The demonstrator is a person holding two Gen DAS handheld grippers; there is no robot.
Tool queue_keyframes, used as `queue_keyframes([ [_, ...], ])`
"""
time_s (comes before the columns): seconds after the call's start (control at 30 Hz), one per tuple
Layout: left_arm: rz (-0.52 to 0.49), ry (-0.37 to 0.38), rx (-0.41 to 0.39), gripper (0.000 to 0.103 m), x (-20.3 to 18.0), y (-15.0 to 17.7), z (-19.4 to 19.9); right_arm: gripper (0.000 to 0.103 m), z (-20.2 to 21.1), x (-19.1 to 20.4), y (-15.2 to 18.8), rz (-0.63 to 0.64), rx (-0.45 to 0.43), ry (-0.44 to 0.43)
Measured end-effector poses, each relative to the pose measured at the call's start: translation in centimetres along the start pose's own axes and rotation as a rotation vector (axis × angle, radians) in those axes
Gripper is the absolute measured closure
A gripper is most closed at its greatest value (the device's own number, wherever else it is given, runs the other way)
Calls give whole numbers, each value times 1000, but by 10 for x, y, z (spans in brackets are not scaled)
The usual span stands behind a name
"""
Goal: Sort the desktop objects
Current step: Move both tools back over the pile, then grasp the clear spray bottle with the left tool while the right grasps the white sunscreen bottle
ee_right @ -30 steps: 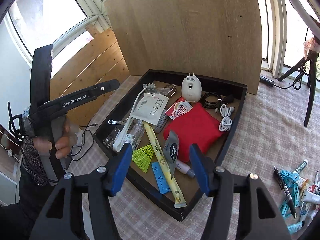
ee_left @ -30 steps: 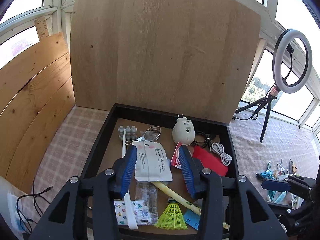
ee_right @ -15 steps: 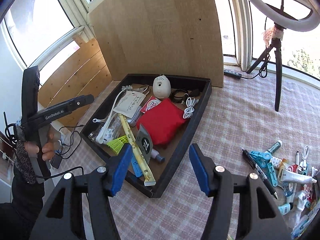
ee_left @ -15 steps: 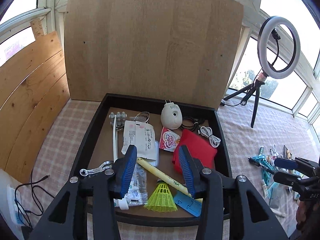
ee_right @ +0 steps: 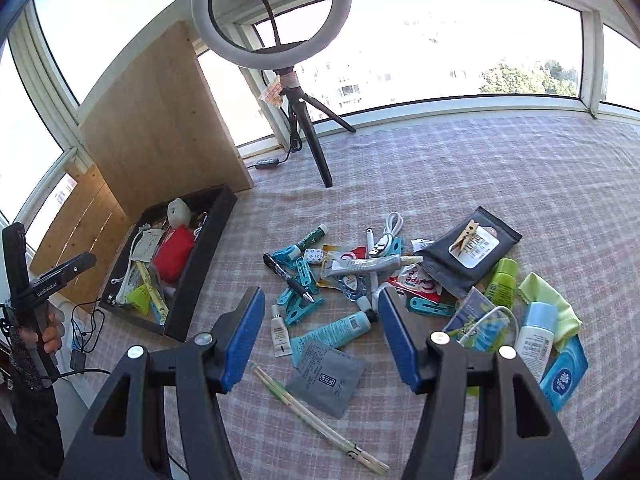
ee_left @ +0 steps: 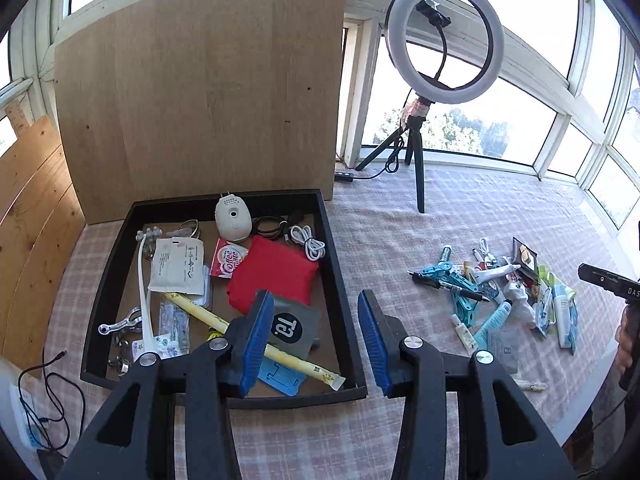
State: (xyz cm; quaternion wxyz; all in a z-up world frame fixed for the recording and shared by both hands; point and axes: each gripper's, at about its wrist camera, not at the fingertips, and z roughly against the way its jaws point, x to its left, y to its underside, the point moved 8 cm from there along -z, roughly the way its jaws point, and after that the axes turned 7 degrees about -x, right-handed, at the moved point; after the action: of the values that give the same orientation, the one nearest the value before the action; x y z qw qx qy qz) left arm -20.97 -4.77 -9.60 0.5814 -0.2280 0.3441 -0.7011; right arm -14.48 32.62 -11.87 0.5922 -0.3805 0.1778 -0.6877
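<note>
Bright daylight floods in through the windows [ee_right: 440, 40] from twelve o'clock, blowing them out to white. Both views are sharp, with fisheye bending and dark corners at the edges.

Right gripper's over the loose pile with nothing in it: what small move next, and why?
Probably lower the right gripper onto the teal tube: its fingers are open and empty, the tube lies between them in view, and the tray awaits more items.

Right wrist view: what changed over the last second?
The right gripper swung away from the black tray to face the loose pile, with the teal tube between its fingers' line. The left gripper shifted toward the tray's right wall. Both remain open and empty; tray contents unchanged.
</note>
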Motion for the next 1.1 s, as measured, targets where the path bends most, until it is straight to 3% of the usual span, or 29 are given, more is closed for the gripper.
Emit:
queue_keyframes([
  [0.33, -173, 138, 31, 61, -138, 1, -23, 45, 61, -141, 22, -120, -8, 176],
  [0.57, -285, 256, 89, 61, -226, 6, -71, 42, 59, -203, 65, -227, 57, 239],
  [0.67, -319, 286, 121, 61, -249, 7, -91, 42, 51, -214, 80, -281, 81, 227],
  [0.73, -325, 294, 152, 61, -257, 8, -104, 42, 46, -210, 81, -300, 85, 171],
  [0.87, -382, 304, 174, 61, -270, 10, -120, 42, 23, -183, 71, -231, 124, 68],
  [1.1, -506, 348, 229, 61, -279, 14, -150, 42, -28, -174, 72, -187, 237, 122],
])
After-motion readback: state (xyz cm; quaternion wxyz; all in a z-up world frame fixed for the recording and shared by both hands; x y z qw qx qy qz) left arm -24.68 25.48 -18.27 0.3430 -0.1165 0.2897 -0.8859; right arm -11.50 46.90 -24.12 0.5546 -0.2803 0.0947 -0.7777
